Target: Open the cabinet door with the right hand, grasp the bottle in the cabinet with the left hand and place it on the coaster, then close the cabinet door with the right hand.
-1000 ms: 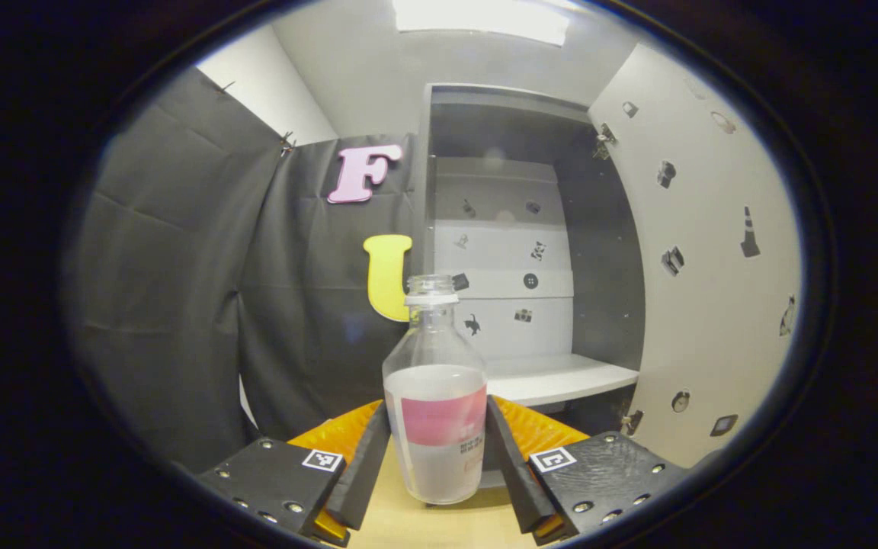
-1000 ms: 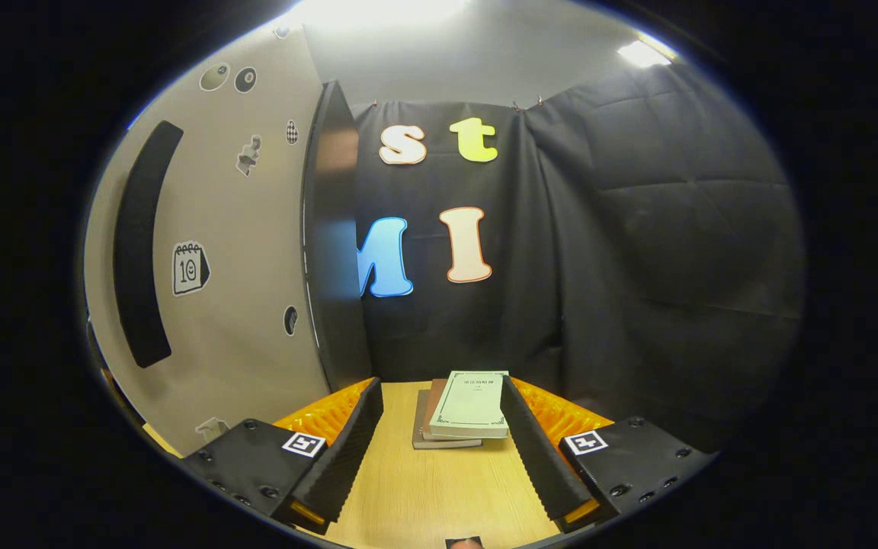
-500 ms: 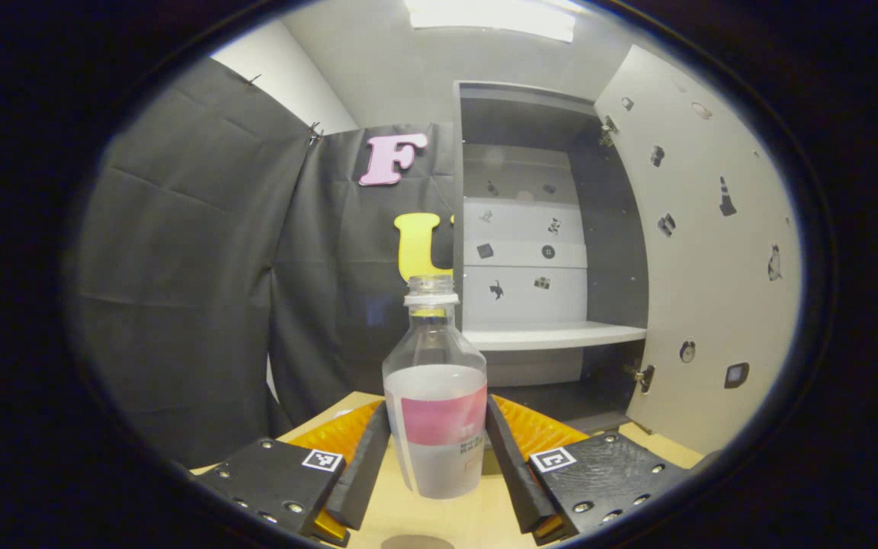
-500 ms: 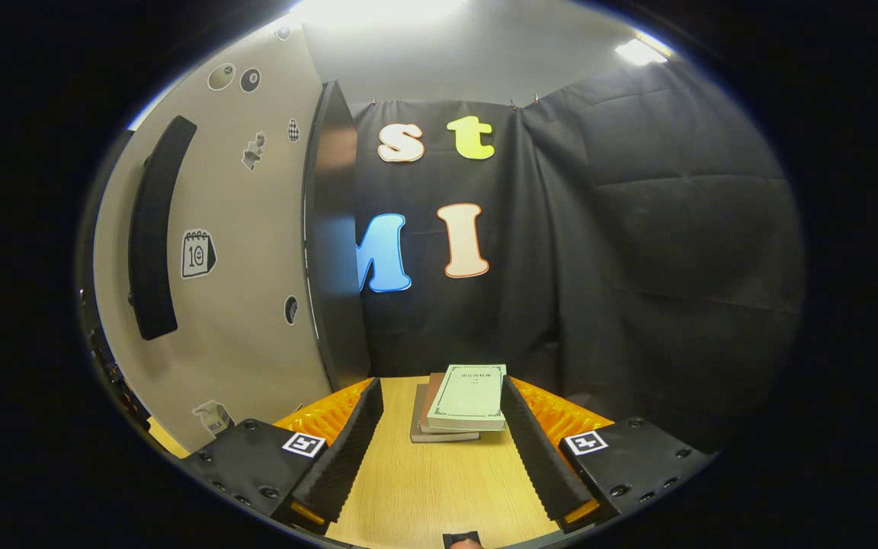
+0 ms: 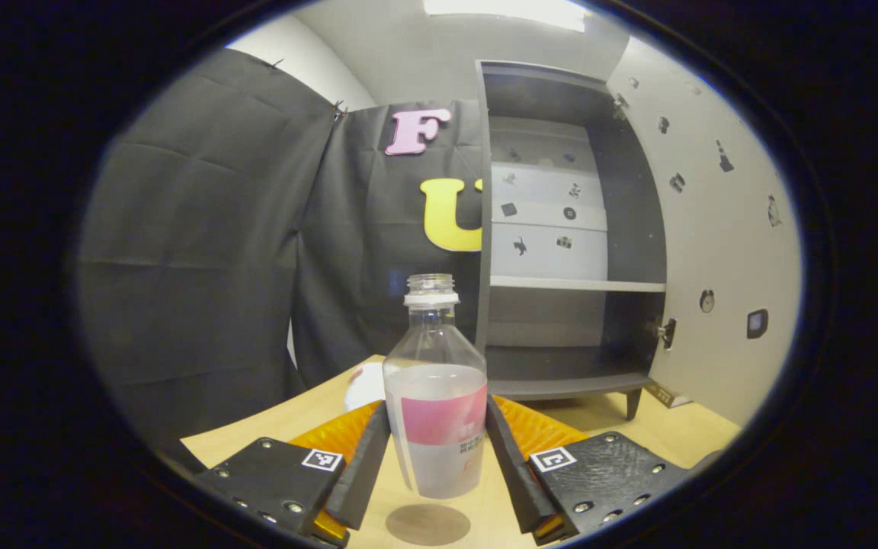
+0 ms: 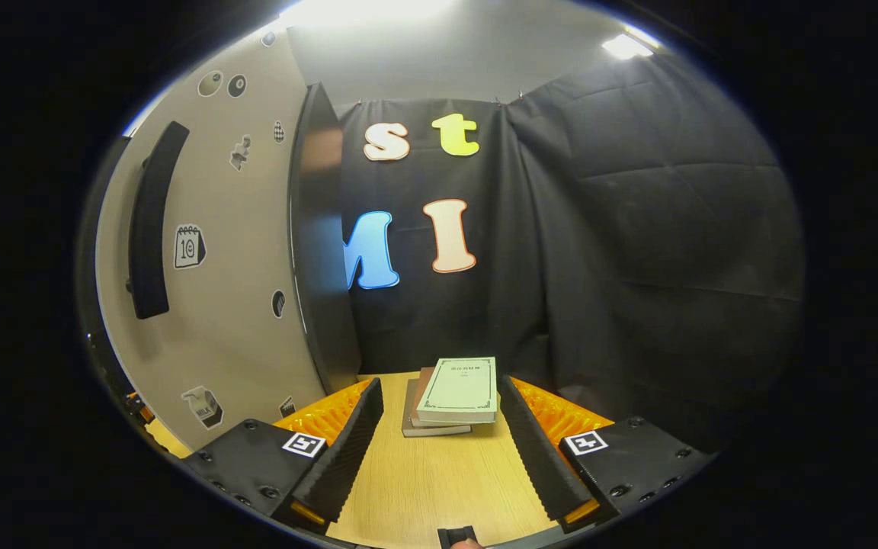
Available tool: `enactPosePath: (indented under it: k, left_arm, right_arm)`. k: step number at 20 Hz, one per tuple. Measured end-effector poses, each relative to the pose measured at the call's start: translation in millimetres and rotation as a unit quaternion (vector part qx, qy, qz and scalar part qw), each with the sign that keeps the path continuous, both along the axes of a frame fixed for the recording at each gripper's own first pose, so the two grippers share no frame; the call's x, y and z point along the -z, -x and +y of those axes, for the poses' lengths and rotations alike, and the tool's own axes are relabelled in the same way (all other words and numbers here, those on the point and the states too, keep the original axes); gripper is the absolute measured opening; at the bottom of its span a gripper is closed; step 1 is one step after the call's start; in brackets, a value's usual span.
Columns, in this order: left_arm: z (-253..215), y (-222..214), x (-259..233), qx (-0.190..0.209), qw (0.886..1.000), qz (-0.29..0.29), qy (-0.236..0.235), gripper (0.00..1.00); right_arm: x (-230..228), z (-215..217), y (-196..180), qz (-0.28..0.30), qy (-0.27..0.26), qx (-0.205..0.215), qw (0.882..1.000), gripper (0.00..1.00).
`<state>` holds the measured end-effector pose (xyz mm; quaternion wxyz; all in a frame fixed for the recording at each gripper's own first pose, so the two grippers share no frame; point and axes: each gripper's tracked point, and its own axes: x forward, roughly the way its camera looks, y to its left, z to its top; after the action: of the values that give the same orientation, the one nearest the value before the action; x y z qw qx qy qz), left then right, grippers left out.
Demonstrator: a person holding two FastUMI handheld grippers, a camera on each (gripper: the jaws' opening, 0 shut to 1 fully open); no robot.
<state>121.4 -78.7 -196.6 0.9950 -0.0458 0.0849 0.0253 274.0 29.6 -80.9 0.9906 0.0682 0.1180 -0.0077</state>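
Note:
In the left gripper view my left gripper (image 5: 437, 450) is shut on a clear, capless bottle (image 5: 434, 389) with a pink label, held upright above the wooden table. A round brown coaster (image 5: 427, 524) lies on the table just below and in front of the bottle's base. Behind stands the dark cabinet (image 5: 572, 229), its pale door (image 5: 721, 252) swung open to the right. In the right gripper view my right gripper (image 6: 443, 450) is open with nothing between its fingers. The cabinet door's outer face (image 6: 210, 252) with its long black handle (image 6: 151, 221) stands to its left.
A small stack of books (image 6: 450, 395) lies on the wooden table (image 6: 431, 480) ahead of the right gripper. A white rounded object (image 5: 364, 385) sits on the table left of the bottle. A shelf (image 5: 576, 284) crosses the cabinet's inside.
The left gripper has drawn the bottle back from the cabinet and lower toward the table; the coaster has come into view under it. The right gripper has barely shifted, staying open.

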Motion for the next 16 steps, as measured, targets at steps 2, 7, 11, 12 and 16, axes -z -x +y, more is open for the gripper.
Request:
enactPosePath:
  k: [2, 7, 11, 12, 16]
  left_arm:
    - [1.1, 3.8, 18.0, -0.005, 1.0, 0.013, 0.008, 0.72]
    - [7.1, 11.2, 58.0, -0.018, 0.999, 0.043, 0.025, 0.74]
    - [10.9, 16.0, 81.8, -0.024, 0.998, 0.051, 0.037, 0.72]
    - [12.3, 17.1, 86.2, -0.027, 0.997, 0.052, 0.04, 0.72]
    - [12.2, 14.6, 102.4, -0.028, 0.997, 0.052, 0.042, 0.74]
  right_arm:
    - [1.1, -4.8, 2.6, 0.003, 0.002, 0.005, 1.0, 0.98]
    - [4.5, -6.0, 8.7, 0.011, 0.012, 0.01, 1.0, 0.98]
    - [6.6, -1.9, 12.0, 0.015, 0.031, 0.008, 0.999, 0.98]
    - [6.9, -1.6, 12.8, 0.016, 0.036, 0.008, 0.999, 0.98]
    - [-0.3, -1.5, 15.0, 0.005, 0.052, 0.015, 0.999, 0.98]
